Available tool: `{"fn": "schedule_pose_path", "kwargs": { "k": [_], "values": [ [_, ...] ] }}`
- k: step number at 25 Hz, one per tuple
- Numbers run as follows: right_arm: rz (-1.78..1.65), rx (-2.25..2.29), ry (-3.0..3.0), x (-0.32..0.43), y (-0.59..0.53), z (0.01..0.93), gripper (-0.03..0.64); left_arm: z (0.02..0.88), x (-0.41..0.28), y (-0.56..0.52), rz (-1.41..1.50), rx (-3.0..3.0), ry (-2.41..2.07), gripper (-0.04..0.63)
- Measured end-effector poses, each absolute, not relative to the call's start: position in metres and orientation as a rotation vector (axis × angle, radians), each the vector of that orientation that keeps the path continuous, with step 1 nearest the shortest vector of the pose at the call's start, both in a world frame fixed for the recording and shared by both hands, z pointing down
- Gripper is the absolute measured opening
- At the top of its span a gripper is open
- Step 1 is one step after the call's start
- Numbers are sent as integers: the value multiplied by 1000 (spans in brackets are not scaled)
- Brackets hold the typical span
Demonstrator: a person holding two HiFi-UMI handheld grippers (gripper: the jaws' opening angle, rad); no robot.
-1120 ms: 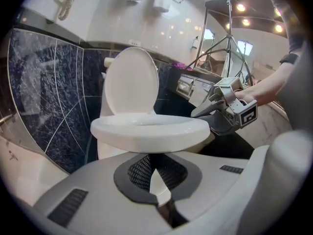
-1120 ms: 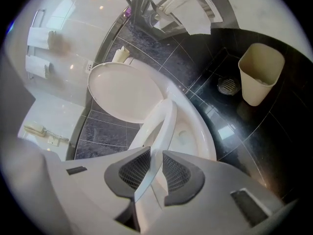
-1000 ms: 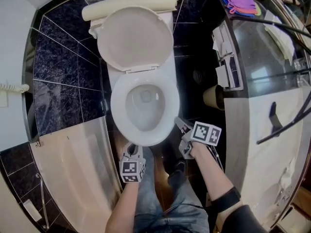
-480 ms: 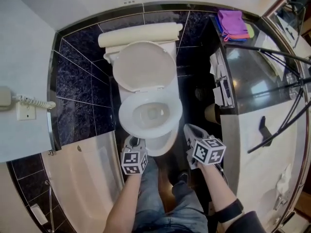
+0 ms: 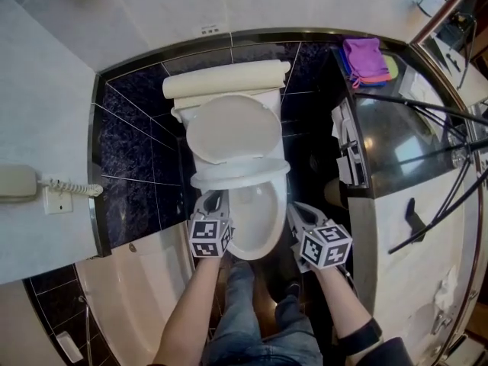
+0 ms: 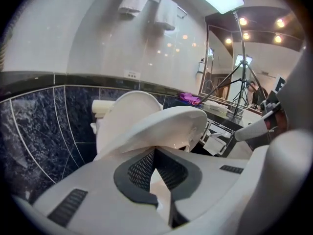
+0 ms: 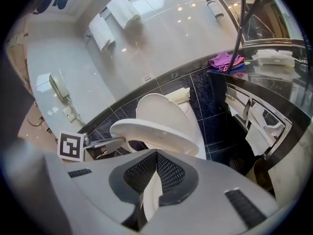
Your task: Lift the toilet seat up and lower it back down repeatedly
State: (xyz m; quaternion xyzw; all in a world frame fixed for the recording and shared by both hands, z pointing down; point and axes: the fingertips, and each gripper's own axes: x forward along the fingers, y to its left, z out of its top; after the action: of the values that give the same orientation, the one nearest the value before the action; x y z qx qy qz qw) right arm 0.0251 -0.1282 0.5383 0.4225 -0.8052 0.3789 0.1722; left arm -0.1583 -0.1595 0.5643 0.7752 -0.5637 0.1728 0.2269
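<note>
The white toilet seat point(image 5: 241, 175) stands half raised over the bowl point(image 5: 253, 223), tilted up at its front. The lid point(image 5: 232, 128) leans upright against the tank. My left gripper point(image 5: 216, 199) is shut, with its tips under the seat's left edge; in the right gripper view those left fingertips point(image 7: 108, 143) touch the seat point(image 7: 156, 130) from below. From the left gripper view the seat point(image 6: 166, 124) hangs just over the closed jaws point(image 6: 155, 151). My right gripper point(image 5: 295, 212) is shut on nothing, by the bowl's right side, with the seat ahead of and above it point(image 7: 156, 153).
A cream rolled towel point(image 5: 226, 80) lies on the tank. A wall phone point(image 5: 19, 181) hangs at left, and a bathtub point(image 5: 145, 280) fills the lower left. On the right is a dark counter point(image 5: 396, 128) with purple cloths point(image 5: 362, 56) and tripod legs point(image 5: 427, 105).
The seat has risen from flat on the bowl to half raised. Both grippers moved forward along the bowl's sides, the left one under the seat.
</note>
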Motion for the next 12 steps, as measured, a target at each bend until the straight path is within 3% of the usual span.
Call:
{"fn": "schedule_pose_path", "kwargs": {
  "k": [12],
  "values": [
    [998, 1175, -2277, 1, -154, 543, 14, 549, -183, -284, 575, 2255, -1551, -9]
  ]
}}
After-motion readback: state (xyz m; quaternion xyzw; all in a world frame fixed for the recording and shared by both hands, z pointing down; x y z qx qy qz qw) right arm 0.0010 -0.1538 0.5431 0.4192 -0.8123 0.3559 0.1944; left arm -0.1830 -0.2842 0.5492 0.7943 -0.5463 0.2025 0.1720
